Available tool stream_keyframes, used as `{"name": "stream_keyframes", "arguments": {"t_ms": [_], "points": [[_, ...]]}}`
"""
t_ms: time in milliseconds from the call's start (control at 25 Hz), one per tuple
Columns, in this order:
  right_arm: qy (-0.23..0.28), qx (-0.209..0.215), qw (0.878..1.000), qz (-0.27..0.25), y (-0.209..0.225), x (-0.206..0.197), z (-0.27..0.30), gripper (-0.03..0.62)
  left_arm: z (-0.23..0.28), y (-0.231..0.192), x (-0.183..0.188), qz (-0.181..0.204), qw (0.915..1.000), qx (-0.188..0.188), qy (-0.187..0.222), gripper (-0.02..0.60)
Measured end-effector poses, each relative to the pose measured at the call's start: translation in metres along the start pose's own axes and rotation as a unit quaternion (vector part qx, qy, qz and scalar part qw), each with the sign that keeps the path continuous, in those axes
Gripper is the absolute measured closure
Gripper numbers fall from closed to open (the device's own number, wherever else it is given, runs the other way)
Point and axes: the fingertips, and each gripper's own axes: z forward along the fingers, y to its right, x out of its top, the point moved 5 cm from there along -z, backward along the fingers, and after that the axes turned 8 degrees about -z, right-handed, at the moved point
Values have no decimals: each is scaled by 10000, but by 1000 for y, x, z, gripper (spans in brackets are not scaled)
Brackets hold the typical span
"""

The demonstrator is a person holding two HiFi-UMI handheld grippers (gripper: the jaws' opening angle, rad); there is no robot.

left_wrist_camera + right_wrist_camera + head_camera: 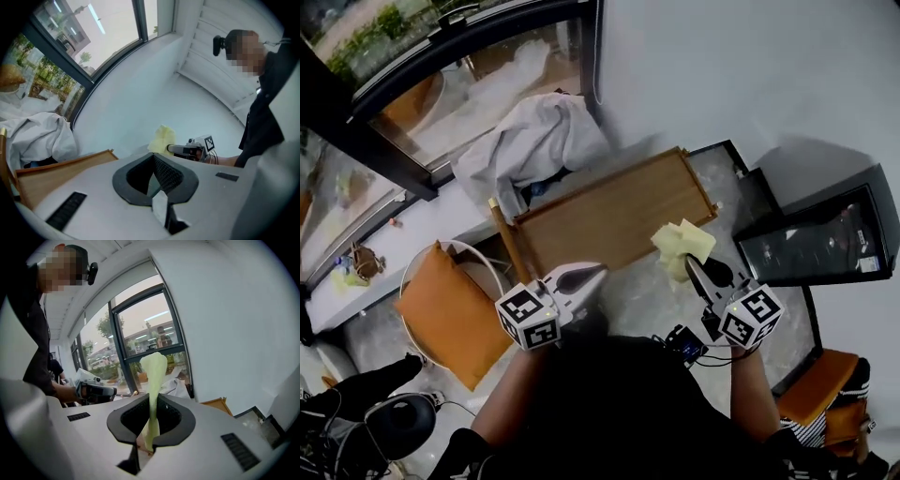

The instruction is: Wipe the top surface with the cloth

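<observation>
The pale yellow cloth (682,246) hangs above the near right corner of the wooden table top (609,220). My right gripper (694,269) is shut on it. In the right gripper view a fold of the cloth (153,376) stands up between the jaws of the right gripper (151,420). My left gripper (586,275) floats over the table's near edge, shut and holding nothing. The left gripper view shows its jaws (157,173) closed together, with the cloth (161,139) and the right gripper (176,149) beyond.
A crumpled white garment (534,141) lies at the table's far left end by the window. A chair with an orange cushion (450,309) stands to the left. At the right is a black glass-fronted cabinet (825,234), with another orange seat (820,380) below it.
</observation>
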Motion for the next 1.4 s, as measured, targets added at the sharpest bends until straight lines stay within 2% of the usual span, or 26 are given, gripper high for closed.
{"name": "stream_keyframes", "arguments": {"t_ms": [200, 280, 480, 760, 920, 1040, 1200, 1320, 1400], "points": [[-98, 746, 9968, -281, -13, 21, 83, 562, -31, -28, 20, 114, 9979, 524, 370, 574], [-192, 1162, 9922, -412, -24, 27, 121, 562, -48, -44, 24, -31, 9945, 849, 613, 574], [-295, 2026, 9770, -597, -54, 43, 195, 562, -82, -73, 27, -386, 9817, 1627, 908, 572], [-638, 3071, 9479, -548, -77, 29, 268, 562, -114, -89, 18, -634, 9499, 2737, 1367, 572], [-891, 3413, 9334, -660, -78, 10, 298, 562, -116, -98, 12, -699, 9297, 3296, 1487, 574], [-1052, 3553, 9263, -684, -75, -4, 321, 562, -116, -104, 6, -749, 9128, 3727, 1495, 572], [-1161, 3535, 9260, -633, -70, -26, 353, 562, -119, -123, 1, -974, 8870, 4206, 1639, 572], [-1306, 3494, 9248, -754, -71, -50, 372, 562, -118, -138, -2, -1080, 8743, 4423, 1685, 572], [-1428, 3443, 9251, -730, -77, -65, 386, 562, -116, -151, -4, -1145, 8697, 4517, 1626, 572]]}}
